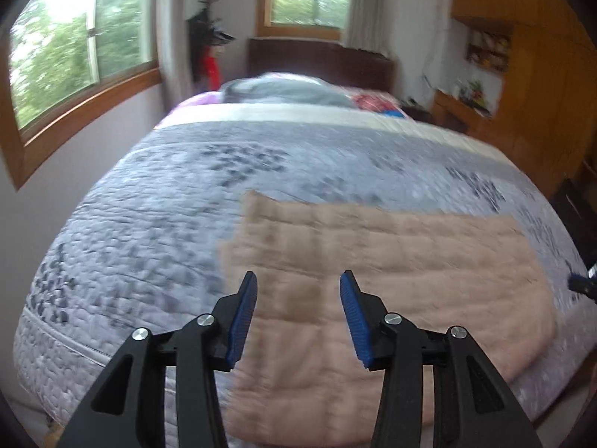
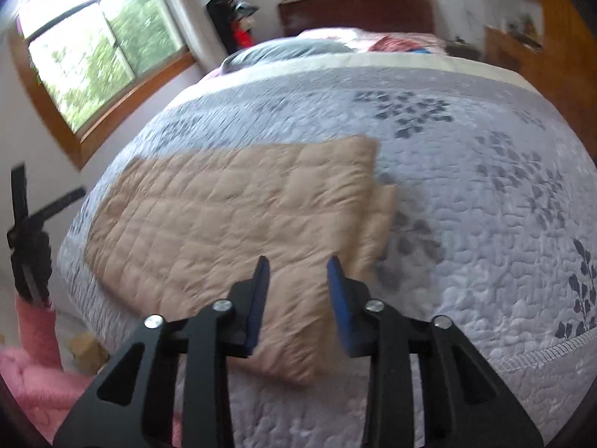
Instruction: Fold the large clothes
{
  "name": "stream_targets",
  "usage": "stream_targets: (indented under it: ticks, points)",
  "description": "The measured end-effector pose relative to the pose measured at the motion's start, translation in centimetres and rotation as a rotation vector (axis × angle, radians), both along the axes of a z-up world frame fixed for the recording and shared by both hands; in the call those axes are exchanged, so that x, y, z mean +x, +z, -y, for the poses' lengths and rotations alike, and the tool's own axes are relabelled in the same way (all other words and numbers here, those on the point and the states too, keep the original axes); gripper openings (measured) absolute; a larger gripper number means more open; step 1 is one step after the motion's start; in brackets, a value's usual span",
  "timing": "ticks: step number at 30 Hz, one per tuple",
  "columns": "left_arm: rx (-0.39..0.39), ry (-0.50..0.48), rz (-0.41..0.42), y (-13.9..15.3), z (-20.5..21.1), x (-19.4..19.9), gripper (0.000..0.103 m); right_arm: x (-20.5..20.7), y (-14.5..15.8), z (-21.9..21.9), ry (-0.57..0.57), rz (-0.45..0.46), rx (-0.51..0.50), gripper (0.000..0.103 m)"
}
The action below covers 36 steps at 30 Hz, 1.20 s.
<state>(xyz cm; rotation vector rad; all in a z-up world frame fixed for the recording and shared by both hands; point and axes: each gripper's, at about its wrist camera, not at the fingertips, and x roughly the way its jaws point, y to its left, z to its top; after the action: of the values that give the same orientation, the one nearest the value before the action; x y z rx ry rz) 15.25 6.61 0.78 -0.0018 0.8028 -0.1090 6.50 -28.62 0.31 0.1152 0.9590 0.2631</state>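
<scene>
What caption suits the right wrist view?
Open right tongs above a folded beige quilted garment on a grey bedspread.

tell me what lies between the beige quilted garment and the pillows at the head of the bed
Only bare bedspread: between the beige quilted garment and the pillows nothing else lies, as the right wrist view shows.

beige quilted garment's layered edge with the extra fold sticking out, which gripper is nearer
Right. The right gripper hovers open beside that layered edge of the beige quilted garment; the left gripper hovers open over the opposite end.
</scene>
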Motion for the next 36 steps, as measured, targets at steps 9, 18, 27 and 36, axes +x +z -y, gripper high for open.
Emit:
stream_targets:
  ticks: [9,18,27,36]
  points:
    - [0.043,-0.043,-0.077,-3.9,5.2,-1.2,0.047,-0.9,-1.9,-2.1,0.014,-0.059,-0.045,0.024]
    - [0.061,-0.028,-0.101,-6.4,6.1,-1.9,0.047,-0.6,-5.3,-2.2,-0.036,-0.115,-0.032,0.023]
    - [0.050,-0.025,-0.141,-8.3,5.7,-1.5,0.047,0.0,-8.1,-1.9,-0.052,-0.155,-0.006,0.022]
    - [0.032,-0.028,-0.139,-9.0,5.1,-1.4,0.048,0.1,-8.6,-2.1,-0.062,-0.149,-0.007,0.022]
